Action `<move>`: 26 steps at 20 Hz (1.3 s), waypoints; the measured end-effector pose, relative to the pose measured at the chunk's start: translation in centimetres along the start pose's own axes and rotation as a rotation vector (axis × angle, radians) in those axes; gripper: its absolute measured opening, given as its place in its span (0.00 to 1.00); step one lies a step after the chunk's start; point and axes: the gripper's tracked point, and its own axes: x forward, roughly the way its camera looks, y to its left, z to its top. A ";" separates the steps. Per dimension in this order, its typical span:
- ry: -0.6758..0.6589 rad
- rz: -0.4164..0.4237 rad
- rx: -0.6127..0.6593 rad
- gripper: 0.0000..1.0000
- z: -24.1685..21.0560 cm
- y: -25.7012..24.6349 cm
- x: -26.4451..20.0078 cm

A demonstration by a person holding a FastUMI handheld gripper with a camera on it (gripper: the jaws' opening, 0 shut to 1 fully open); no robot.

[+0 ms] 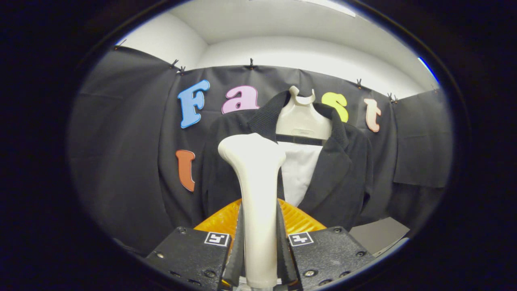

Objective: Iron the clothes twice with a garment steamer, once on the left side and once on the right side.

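Note:
My gripper is shut on the white handle of the garment steamer, which rises upright between both fingers. Its wider head is held in front of the left front panel of a dark jacket. The jacket hangs open on a white hanger stand against the booth's black cloth wall, with a white inner board showing between its lapels. Whether the steamer head touches the fabric I cannot tell.
A ribbed orange part sits just behind my fingers at the steamer's base. A grey tabletop patch lies below the jacket's right side. Black cloth covers the wall all around, with white wall and ceiling above.

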 end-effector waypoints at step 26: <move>0.206 -0.003 -0.106 0.40 -13.3 1.6 -1.8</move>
